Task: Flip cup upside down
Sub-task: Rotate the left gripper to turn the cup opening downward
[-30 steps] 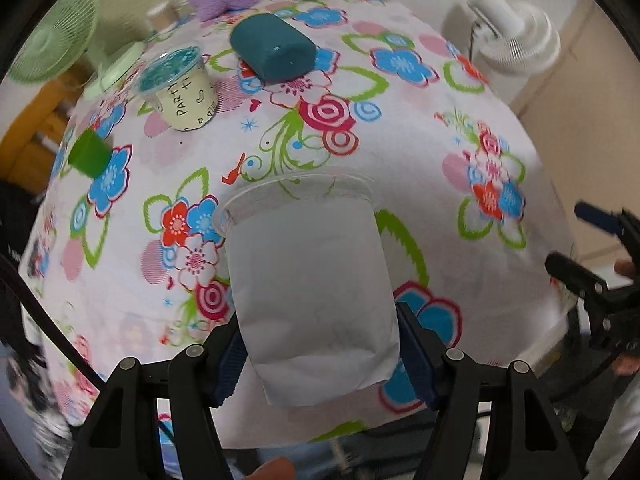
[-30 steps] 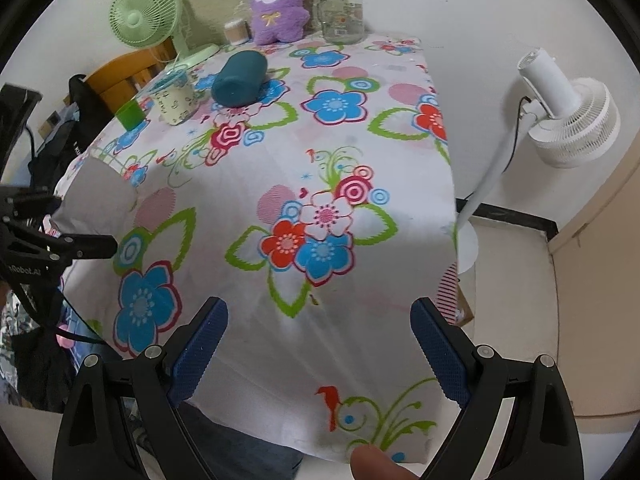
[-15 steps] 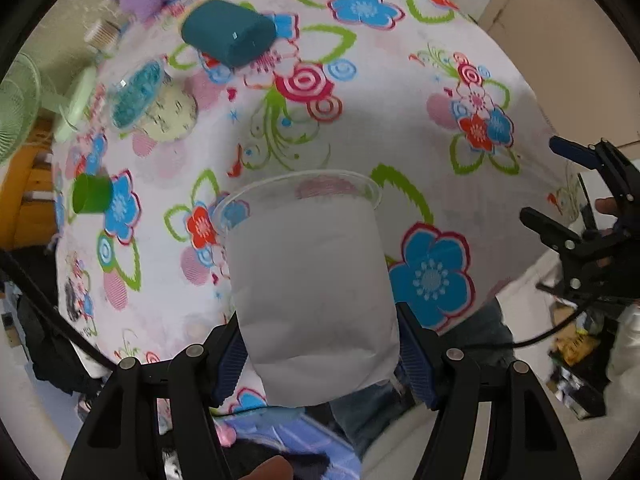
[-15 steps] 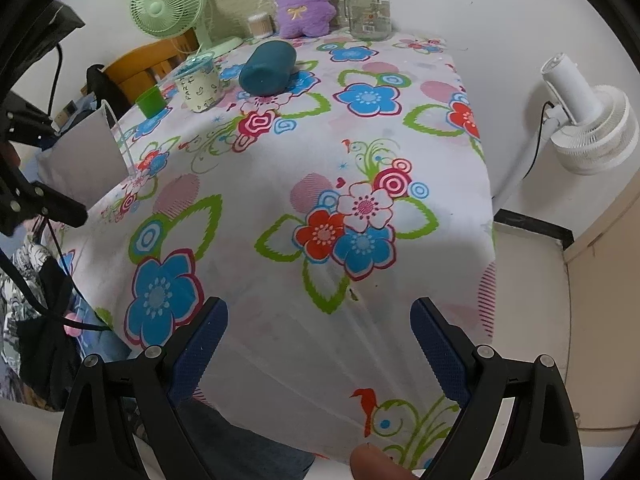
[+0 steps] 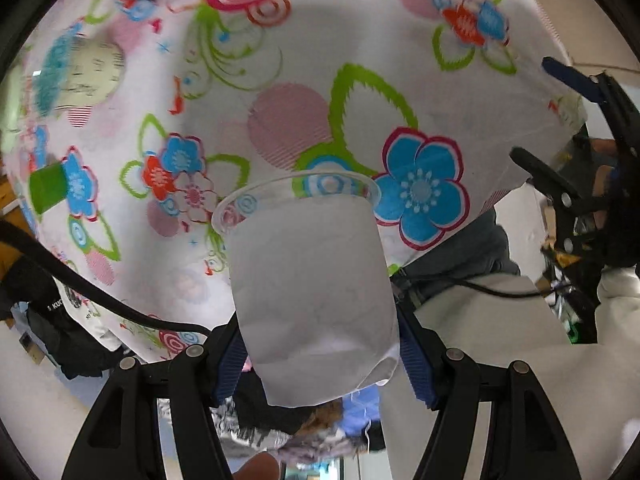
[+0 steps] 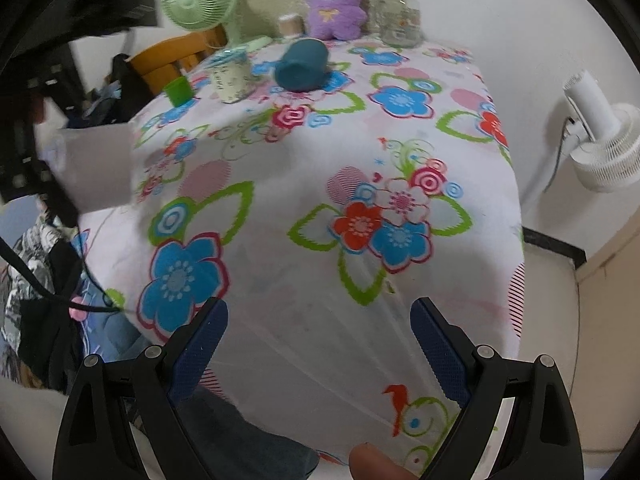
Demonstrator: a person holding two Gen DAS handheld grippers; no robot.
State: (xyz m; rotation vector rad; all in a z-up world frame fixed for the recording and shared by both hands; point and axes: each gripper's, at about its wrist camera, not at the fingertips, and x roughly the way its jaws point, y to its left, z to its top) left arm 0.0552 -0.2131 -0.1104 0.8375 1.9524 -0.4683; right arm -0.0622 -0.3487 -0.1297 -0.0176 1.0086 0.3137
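My left gripper [image 5: 320,354] is shut on a clear frosted plastic cup [image 5: 308,280]. The cup's open rim points away from the camera, down toward the flowered tablecloth [image 5: 360,60], and it is held in the air above the table's near edge. In the right wrist view the cup [image 6: 96,168] shows at the far left, tilted, in the left gripper. My right gripper [image 6: 318,340] is open and empty above the table's front edge; it also shows in the left wrist view [image 5: 560,120] at the right.
On the far part of the table lie a teal cup on its side [image 6: 302,64], a lidded cream cup [image 6: 232,76], a small green cup [image 6: 180,90], a glass jar [image 6: 400,16] and a purple plush toy [image 6: 336,4]. A white fan [image 6: 600,148] stands right of the table.
My left gripper has lifted and tipped the cup further, so its rim now points down at the cloth. My right gripper has moved a little closer to the table.
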